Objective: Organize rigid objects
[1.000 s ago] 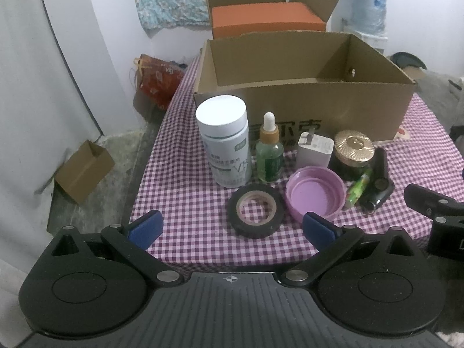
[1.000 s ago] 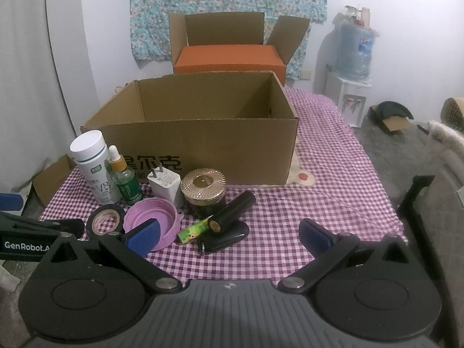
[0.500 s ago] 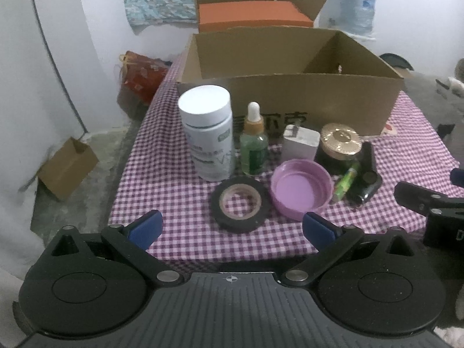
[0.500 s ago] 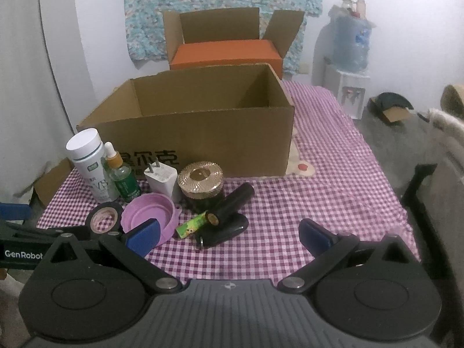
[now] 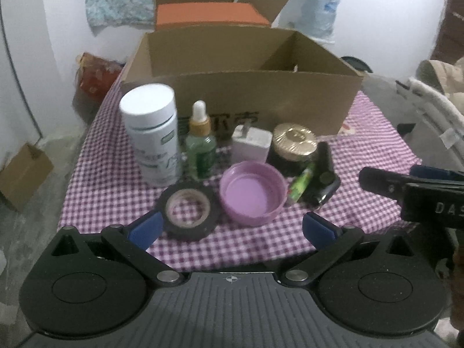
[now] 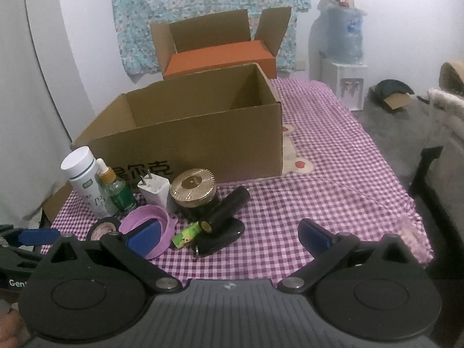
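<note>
tape roll (image 5: 188, 209) lies before left gripper (image 5: 232, 229); both grippers' jaws spread, empty.

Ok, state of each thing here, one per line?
Left gripper: jaws open, empty.
Right gripper: jaws open, empty.
Box: open; no contents visible.
White bottle: upright, capped.
Dropper bottle: upright, capped.
Jar: lid on.
Purple lid: hollow side up.
Tape: flat.

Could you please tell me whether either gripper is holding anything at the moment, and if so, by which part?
Nothing is held: the left gripper and the right gripper are both open, short of the objects.
</note>
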Demonstrator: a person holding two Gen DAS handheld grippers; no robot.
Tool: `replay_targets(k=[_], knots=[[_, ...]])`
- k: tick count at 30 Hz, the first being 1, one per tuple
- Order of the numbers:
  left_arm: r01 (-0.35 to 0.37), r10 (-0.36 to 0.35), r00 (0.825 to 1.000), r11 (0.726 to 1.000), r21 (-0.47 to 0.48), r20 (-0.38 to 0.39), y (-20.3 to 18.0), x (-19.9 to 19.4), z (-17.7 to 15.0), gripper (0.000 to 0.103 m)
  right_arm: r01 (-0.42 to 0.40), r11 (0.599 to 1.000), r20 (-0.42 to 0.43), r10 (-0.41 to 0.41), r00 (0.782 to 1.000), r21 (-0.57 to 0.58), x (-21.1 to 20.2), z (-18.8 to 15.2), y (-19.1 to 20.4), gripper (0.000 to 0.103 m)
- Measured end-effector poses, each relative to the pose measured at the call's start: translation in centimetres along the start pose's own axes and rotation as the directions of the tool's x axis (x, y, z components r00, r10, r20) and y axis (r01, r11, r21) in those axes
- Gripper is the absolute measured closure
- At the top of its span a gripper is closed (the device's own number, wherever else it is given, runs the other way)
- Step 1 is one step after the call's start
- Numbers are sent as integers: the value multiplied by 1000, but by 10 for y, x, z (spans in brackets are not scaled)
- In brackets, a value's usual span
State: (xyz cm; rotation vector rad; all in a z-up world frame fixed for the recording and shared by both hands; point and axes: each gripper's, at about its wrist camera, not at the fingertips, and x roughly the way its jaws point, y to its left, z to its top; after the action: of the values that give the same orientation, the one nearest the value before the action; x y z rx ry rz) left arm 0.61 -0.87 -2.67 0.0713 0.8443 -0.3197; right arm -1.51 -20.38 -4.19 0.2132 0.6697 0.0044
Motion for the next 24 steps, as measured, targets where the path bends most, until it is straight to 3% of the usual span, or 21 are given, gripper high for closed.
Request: replay_targets(k=[6,14,24], knots=[[43,-44,998,999,28,40,-10,2,0,0,-14,1000,-6,14,1000,19,6,2,-8,5],[48,-52,997,996,72,62,-21,6,4,0,-39,998,-15,40,999,46,14,3,-18,7],[6,-9,999,995,101,38,-23,12,1,1,-104,993,-35,106,994,61,24,4,-18,17]])
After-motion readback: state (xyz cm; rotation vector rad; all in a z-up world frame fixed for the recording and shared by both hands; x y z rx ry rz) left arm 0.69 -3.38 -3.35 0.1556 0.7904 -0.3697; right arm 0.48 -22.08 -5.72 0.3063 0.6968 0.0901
